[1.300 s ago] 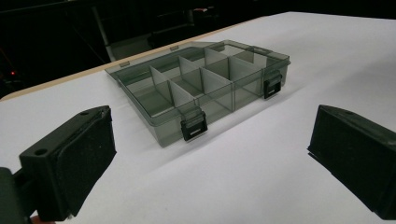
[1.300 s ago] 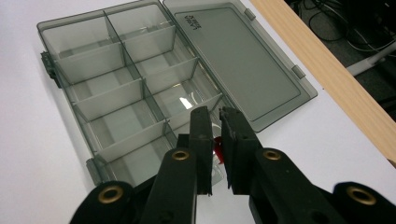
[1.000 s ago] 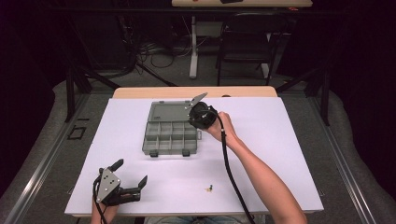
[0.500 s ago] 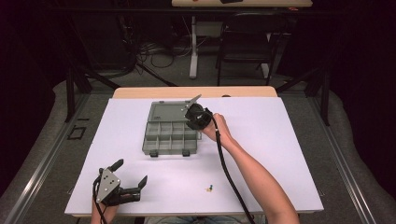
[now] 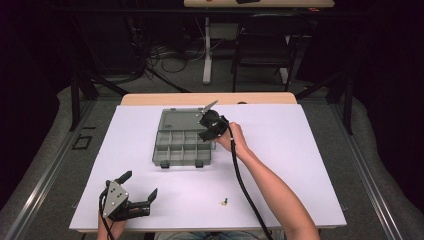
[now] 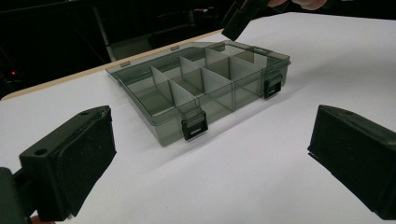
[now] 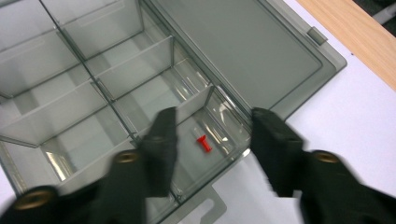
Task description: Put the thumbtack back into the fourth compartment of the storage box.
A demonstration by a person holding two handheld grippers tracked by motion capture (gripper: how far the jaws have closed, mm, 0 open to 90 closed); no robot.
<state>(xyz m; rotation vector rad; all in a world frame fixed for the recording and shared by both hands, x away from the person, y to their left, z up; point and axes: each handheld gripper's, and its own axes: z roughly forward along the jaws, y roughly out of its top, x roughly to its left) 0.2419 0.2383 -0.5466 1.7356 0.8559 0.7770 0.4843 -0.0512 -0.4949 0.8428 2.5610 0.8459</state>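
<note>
Lying in the far right corner compartment of my grey organizer box (image 7: 116, 93), the red screw (image 7: 203, 143) sits free between my right gripper (image 7: 212, 135), whose jaws have just been opening. Near left, my left gripper (image 5: 134, 194) rests spread.

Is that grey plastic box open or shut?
Open: the organizer box has its lid lying flat behind the uncovered compartments.
</note>
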